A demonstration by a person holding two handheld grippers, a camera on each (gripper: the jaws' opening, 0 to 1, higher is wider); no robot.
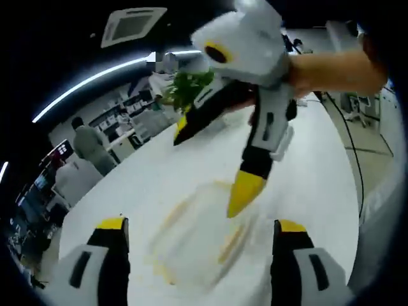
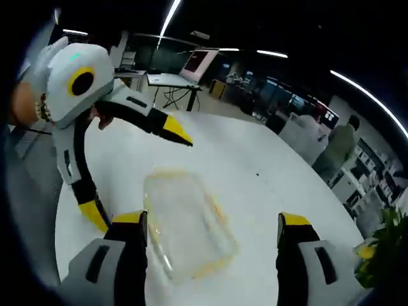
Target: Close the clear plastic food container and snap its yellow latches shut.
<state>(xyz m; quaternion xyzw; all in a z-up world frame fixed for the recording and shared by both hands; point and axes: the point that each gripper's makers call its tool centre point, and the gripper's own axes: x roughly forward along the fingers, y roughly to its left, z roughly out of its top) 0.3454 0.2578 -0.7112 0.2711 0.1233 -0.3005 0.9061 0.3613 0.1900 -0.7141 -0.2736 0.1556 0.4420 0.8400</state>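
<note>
Clear container [image 2: 188,223] lies flat on the white bench [image 2: 255,166], lid apparently down on the base; yellow latches [image 2: 217,207] along its edges, blurred, so latched or loose cannot be told.

Left claw [image 1: 197,239]: jaws spread wide, hovering just above the container [image 1: 204,239], holding nothing. Right claw [image 2: 207,233]: also spread, empty, jaws straddling the container's near end. In the left gripper view the right claw [image 1: 210,159] comes in from the container's far side, one yellow tip close over the lid.

Judgement: step in hand is seating the lid and pressing latches. Suggest steadying the container with one claw, then pushing one latch down squarely with the other jaw tip, working opposite sides in turn so the lid does not rock.

Potted plant [image 1: 191,86] stands well beyond the container.
</note>
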